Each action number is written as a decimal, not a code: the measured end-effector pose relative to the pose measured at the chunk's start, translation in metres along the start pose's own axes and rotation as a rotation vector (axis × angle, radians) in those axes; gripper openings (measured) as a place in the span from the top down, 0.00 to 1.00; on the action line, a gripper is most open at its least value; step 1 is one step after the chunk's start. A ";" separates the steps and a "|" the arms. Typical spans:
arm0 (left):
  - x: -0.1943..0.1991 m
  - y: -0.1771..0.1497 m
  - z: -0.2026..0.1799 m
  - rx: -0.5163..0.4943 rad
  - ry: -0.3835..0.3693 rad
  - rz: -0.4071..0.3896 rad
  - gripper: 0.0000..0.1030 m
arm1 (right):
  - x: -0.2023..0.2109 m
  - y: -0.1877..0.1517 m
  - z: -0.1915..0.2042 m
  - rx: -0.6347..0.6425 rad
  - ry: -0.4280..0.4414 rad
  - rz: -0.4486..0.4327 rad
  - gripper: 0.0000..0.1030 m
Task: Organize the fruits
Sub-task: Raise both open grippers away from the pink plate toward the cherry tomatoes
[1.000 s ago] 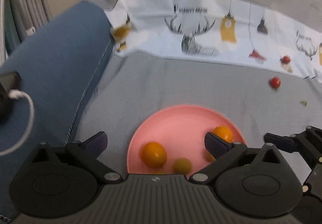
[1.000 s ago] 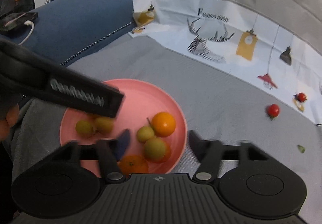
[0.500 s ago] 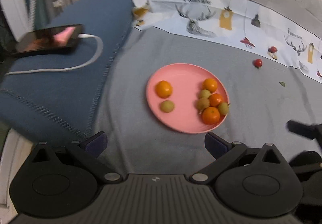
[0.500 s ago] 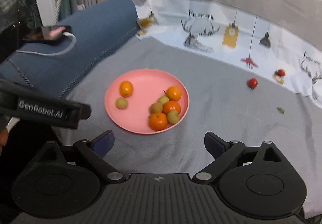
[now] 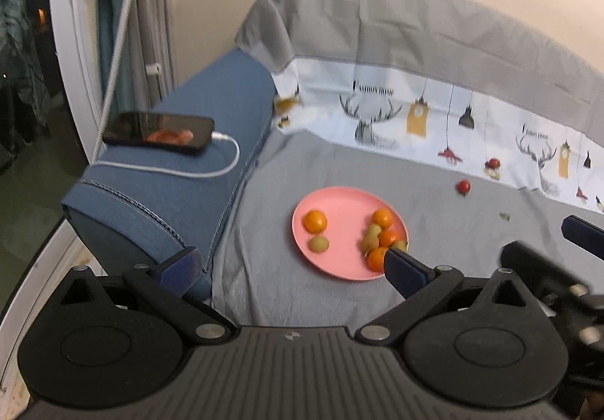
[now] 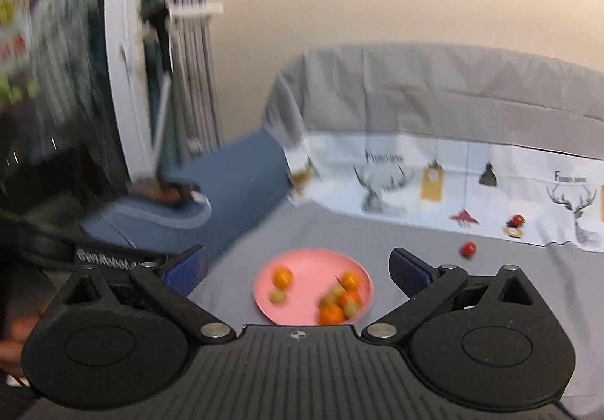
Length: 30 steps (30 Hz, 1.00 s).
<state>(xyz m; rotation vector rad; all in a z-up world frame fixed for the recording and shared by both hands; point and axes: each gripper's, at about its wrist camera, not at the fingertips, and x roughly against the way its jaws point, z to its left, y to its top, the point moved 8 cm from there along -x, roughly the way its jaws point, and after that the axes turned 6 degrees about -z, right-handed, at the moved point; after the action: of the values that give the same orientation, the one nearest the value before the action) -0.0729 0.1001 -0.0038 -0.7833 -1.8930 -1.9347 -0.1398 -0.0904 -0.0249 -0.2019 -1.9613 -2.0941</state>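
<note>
A pink plate (image 5: 343, 205) lies on the grey bed cover and holds several oranges (image 5: 315, 221) and small green-yellow fruits (image 5: 319, 243). It also shows in the right wrist view (image 6: 305, 265), blurred. A red cherry tomato (image 5: 463, 186) lies alone on the cover to the plate's right, also seen in the right wrist view (image 6: 468, 249). My left gripper (image 5: 290, 267) is open and empty, held well back from the plate. My right gripper (image 6: 298, 269) is open and empty, also far back; part of it shows in the left wrist view (image 5: 547, 261).
A blue cushion (image 5: 181, 171) at the left carries a phone (image 5: 158, 134) on a white charging cable (image 5: 211, 171). A printed white and grey sheet (image 5: 434, 110) rises behind the plate. A small green scrap (image 5: 504, 216) lies right of the tomato. A white frame (image 5: 71, 42) stands at the far left.
Both grippers have pulled back and up from the plate, which now looks smaller and farther away. Both stay open and empty. The right wrist view is blurred by motion.
</note>
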 end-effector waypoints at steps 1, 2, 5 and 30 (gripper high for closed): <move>0.004 0.001 0.000 -0.002 0.000 -0.010 0.00 | 0.006 0.003 -0.001 -0.017 0.011 -0.019 0.01; 0.008 0.002 -0.001 -0.003 -0.001 -0.019 0.00 | 0.011 0.005 -0.002 -0.028 0.020 -0.033 0.01; 0.018 0.004 -0.003 -0.010 -0.002 -0.035 0.00 | 0.024 0.010 -0.002 -0.041 0.044 -0.076 0.01; 0.017 0.024 -0.027 -0.051 -0.009 -0.054 0.00 | 0.044 0.030 -0.031 -0.264 0.234 -0.169 0.01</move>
<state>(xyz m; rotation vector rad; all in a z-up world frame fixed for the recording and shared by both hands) -0.0766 0.0738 0.0260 -0.7642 -1.8953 -2.0231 -0.1712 -0.1269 0.0138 0.1595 -1.6163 -2.3584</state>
